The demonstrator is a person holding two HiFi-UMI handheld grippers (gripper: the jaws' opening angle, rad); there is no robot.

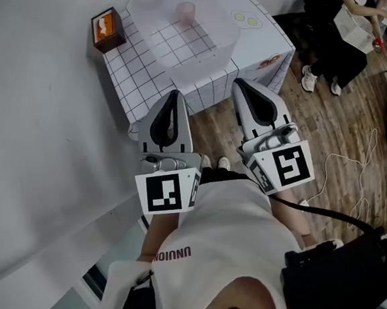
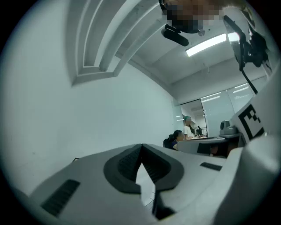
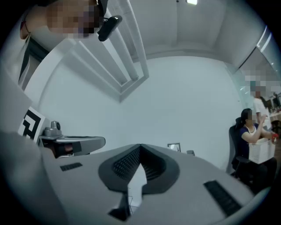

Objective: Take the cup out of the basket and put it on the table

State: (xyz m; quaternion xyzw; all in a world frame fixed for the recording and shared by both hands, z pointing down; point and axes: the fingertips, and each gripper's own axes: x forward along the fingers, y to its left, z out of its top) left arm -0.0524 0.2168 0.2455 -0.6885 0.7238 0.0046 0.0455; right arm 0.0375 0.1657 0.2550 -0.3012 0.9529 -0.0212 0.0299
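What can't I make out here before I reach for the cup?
- Cup: head view only, hazy through the cloudy basket wall; its contents and any handle are unreadable.
- Both gripper views: aimed at the room wall, so cup and basket are out of frame.
- Orange box: print too small, head view.

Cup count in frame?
1. The pink cup stands inside the translucent basket on the checked table. No other shows; the basket's frosted walls could hide more.

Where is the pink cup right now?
In the head view the pink cup stands top centre, inside the translucent basket on the grid-patterned table, right of the small orange box.
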